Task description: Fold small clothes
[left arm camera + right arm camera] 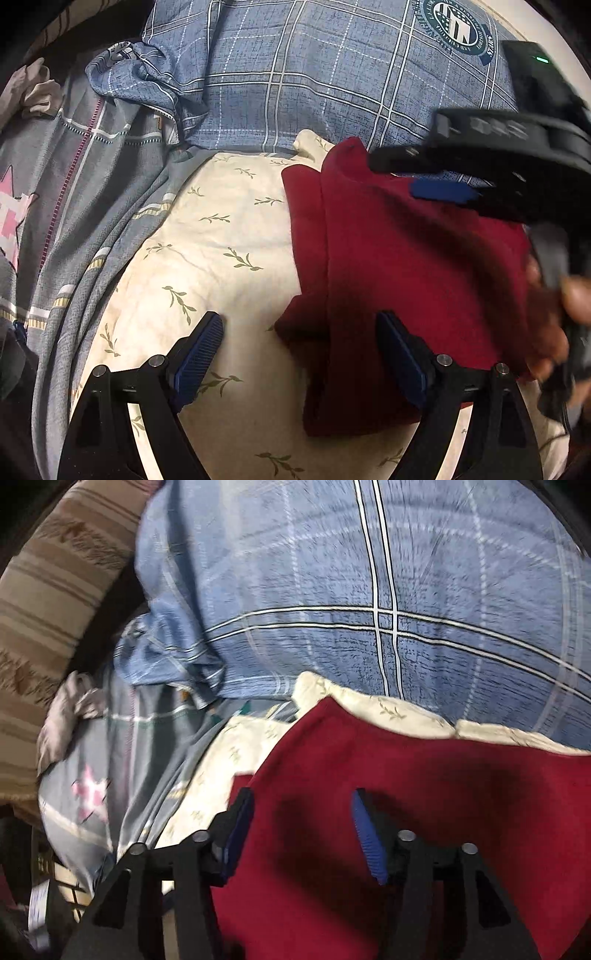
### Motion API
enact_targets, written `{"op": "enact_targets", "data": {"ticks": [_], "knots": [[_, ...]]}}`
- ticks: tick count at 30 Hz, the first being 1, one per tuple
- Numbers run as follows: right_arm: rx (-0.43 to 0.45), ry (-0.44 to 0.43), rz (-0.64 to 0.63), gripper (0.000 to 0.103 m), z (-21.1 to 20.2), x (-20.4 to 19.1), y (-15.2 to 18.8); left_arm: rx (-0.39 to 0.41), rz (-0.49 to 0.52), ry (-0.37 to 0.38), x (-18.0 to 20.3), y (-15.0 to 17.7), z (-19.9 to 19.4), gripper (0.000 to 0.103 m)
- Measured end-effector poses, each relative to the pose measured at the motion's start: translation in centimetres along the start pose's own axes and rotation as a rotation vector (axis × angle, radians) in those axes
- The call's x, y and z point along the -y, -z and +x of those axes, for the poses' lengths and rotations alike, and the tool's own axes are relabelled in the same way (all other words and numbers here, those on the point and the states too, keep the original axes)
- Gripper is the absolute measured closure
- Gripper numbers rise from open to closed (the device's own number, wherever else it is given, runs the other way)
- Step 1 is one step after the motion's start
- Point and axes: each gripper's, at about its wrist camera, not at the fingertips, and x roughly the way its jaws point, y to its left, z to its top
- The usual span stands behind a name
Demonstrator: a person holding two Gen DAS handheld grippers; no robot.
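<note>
Though partly folded, red cloth (406, 280) reads as soft, light, limp knit: likely to sag and drag, not slippery, not fragile. Lies on cream sheet (207, 258), centre-right of left view, lower right of right view (424, 812). Best hold judged: near corner or free edge, lower left of cloth. Long axis runs bottom to top of left view, narrow end toward upper centre. Left gripper (299, 354) spread, straddling cloth's left edge, pinching nothing. Right gripper (303, 830) spread above cloth, empty. Blue plaid pillow (295, 74) beyond.
</note>
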Motion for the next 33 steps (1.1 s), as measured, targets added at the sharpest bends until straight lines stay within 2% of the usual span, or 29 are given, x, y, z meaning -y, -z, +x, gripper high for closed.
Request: {"op": "enact_targets", "data": {"ticks": [4,7,9,14,19,21,22,24,27,29,31,33], "knots": [[-0.011,-0.003,-0.027,0.043,-1.1,-0.6,1.5,0.001,0.0,-0.005,0.1,0.0,0.0,0.016],[-0.046,0.061,-0.057,0.044,0.2,-1.0,2.2,0.001,-0.001,-0.008,0.1,0.0,0.1,0.015],[-0.047,0.065,-0.048,0.042,1.3,-1.0,2.3,0.0,-0.002,-0.008,0.1,0.0,0.1,0.015],[-0.05,0.066,-0.035,0.04,1.3,-1.4,1.4,-0.01,-0.02,0.01,-0.3,-0.2,0.0,0.014],[-0.022,0.029,-0.009,0.04,1.0,-1.7,-0.3,-0.015,-0.044,0.03,-0.9,-0.3,-0.1,0.014],[-0.038,0.007,0.01,0.037,2.0,-1.9,-0.9,-0.014,-0.048,0.035,-1.0,-0.3,-0.1,0.015],[-0.065,0.0,0.021,0.032,2.8,-1.9,-1.2,-0.015,-0.052,0.04,-1.1,-0.3,-0.2,0.015],[-0.115,0.016,0.039,0.028,4.0,-2.2,-1.5,-0.019,-0.068,0.055,-1.4,-0.3,-0.3,0.015],[-0.125,0.021,-0.008,0.018,4.0,-3.5,-1.8,-0.02,-0.092,0.068,-1.9,-0.2,-0.5,0.015],[-0.161,0.067,-0.055,0.013,4.9,-4.4,-1.6,-0.019,-0.095,0.07,-2.0,-0.2,-0.5,0.015],[-0.2,0.158,-0.16,0.012,6.5,-5.7,-0.9,-0.017,-0.091,0.066,-2.0,-0.1,-0.4,0.015],[-0.176,0.241,-0.237,0.016,7.1,-6.5,-0.2,-0.015,-0.092,0.07,-2.0,-0.1,-0.4,0.015]]}}
